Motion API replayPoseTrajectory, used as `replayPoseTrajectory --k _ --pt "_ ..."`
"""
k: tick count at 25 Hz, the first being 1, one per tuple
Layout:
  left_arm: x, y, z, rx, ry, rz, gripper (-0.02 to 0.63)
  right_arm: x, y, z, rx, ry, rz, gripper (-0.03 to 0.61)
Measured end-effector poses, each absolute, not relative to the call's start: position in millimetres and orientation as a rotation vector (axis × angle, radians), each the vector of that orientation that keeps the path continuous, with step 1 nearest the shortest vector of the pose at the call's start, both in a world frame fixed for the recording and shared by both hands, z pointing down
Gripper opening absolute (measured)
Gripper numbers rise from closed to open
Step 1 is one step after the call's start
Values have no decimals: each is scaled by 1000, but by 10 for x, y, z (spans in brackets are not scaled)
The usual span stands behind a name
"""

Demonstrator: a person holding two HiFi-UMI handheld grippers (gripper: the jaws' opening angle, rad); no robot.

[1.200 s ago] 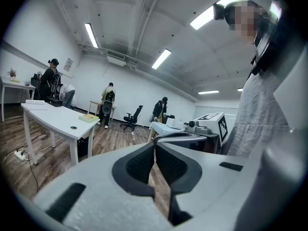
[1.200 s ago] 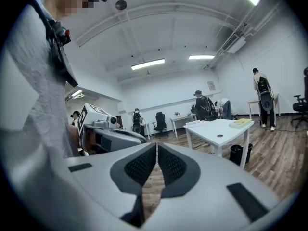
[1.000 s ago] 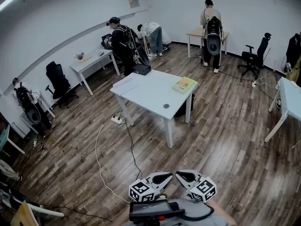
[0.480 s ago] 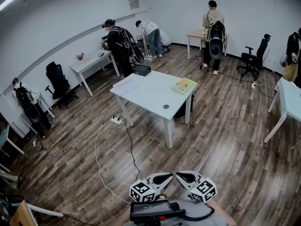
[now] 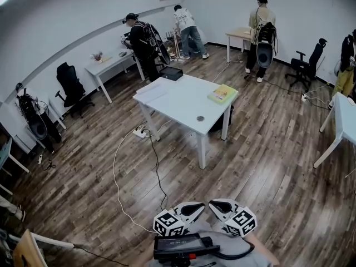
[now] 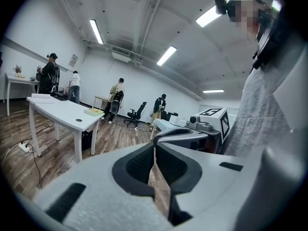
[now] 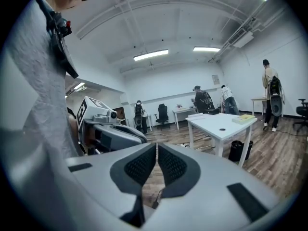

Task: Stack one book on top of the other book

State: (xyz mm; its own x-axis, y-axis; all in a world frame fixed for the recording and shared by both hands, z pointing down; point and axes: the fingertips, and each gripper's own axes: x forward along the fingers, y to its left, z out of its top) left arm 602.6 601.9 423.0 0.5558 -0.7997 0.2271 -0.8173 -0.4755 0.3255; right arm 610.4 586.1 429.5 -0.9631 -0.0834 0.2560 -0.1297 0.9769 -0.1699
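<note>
Fingers (image 6: 136, 166) of the left gripper (image 6: 154, 148) were pressed together on nothing, as were those of the right gripper (image 7: 157, 148). Stacking had not begun: the yellow book (image 5: 222, 93) lay alone at the 2 o'clock edge of the desk (image 5: 186, 107), well apart from the grippers at 12 o'clock. A pale flat thing (image 5: 151, 92) at its 10 o'clock side was possibly the second book, so approach, pickup and placing all remained.

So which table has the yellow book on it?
The big centre table, alone in mid-room and nearest the camera; the book lies by its right edge.
</note>
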Motion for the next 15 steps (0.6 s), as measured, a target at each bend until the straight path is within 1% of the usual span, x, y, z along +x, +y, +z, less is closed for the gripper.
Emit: replayPoseTrajectory --k 8,12,15 --pt "5695 5604 4258 2397 -1315 37 23 5773 5496 4368 150 -2833 272 31" --pt "5357 5319 4254 2393 -1326 30 23 5470 5250 4351 147 -2826 275 31" --pt "4972 5060 4360 2410 -1356 23 23 5179 5014 4323 154 -2821 261 31"
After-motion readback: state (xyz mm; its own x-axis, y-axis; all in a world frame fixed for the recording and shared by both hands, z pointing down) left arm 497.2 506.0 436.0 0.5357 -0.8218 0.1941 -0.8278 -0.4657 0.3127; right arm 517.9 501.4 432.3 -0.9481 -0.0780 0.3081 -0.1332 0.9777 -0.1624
